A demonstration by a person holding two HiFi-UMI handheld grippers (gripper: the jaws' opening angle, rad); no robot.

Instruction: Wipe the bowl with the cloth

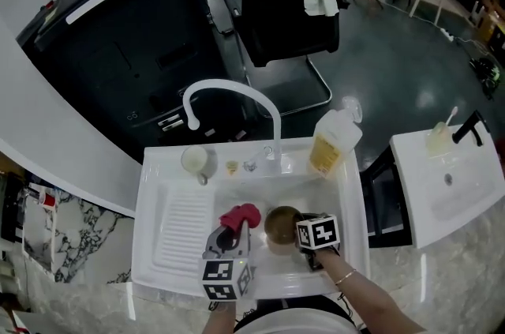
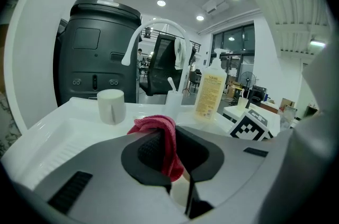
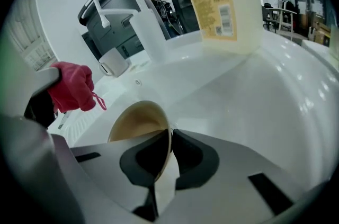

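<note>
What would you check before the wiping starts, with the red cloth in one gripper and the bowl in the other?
1. Grip on the red cloth: ok; the left gripper is shut on it.
2. Grip on the bowl: ok; the right gripper clamps its rim.
3. Cloth touching bowl: not ok; they are apart.
4. Bowl over the sink: ok.
5. Soap bottle out of the way: ok; it stands at the sink's far corner.
6. Dirt inside the bowl: cannot tell.
</note>
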